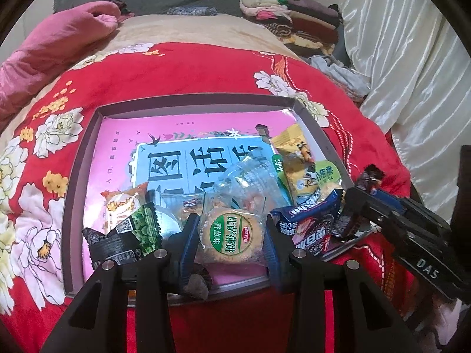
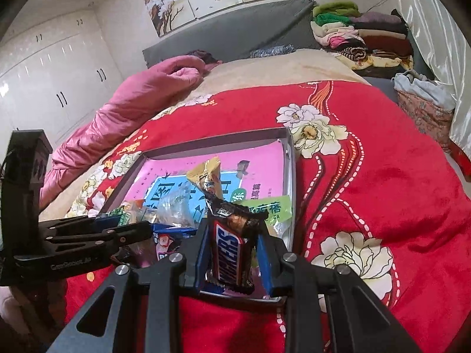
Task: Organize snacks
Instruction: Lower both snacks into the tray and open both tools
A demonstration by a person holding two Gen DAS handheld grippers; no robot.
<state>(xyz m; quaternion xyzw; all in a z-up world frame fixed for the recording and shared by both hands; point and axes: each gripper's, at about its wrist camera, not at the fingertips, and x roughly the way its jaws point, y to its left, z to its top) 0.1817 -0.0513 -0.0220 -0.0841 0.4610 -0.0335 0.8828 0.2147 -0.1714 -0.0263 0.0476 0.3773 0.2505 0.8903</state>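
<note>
A shallow grey-walled box (image 1: pixel 85 158) is lying on the red flowered bedspread (image 1: pixel 182 70) of a bed, its floor covered by a pink and blue printed sheet (image 1: pixel 123 135) with large characters. The snacks are sitting inside it, crowded toward the near edge and the right side, leaving the far left part of the sheet showing.

The left claw (image 1: pixel 231 242) is gripping a clear-wrapped round cracker with a green label (image 1: pixel 228 234) between its blue pads, holding it over the near edge of the box. To its left a black and green pea packet (image 1: pixel 129 235) is leaning, with an orange packet (image 1: pixel 123 203) behind it. A crumpled clear wrapper (image 1: pixel 244 182) is lying near the middle, a yellow packet (image 1: pixel 297 153) over green-labelled ones is resting against the right wall, and a blue cookie packet (image 1: pixel 309 214) is lying at the near right corner.

The right claw (image 2: pixel 232 253) is clamping a Snickers bar (image 2: pixel 229 250) lengthwise, just above that near right corner of the box (image 2: pixel 290 158).

A small brown lump (image 1: pixel 195 282) is sitting below the left claw's pad, and what it is cannot be made out. The near rim of the box is being hidden by both claws. The lower snacks in the pile are overlapping, so their labels are only partly readable. Folded clothes (image 1: pixel 282 14) are lying stacked at the bed's far corner.
</note>
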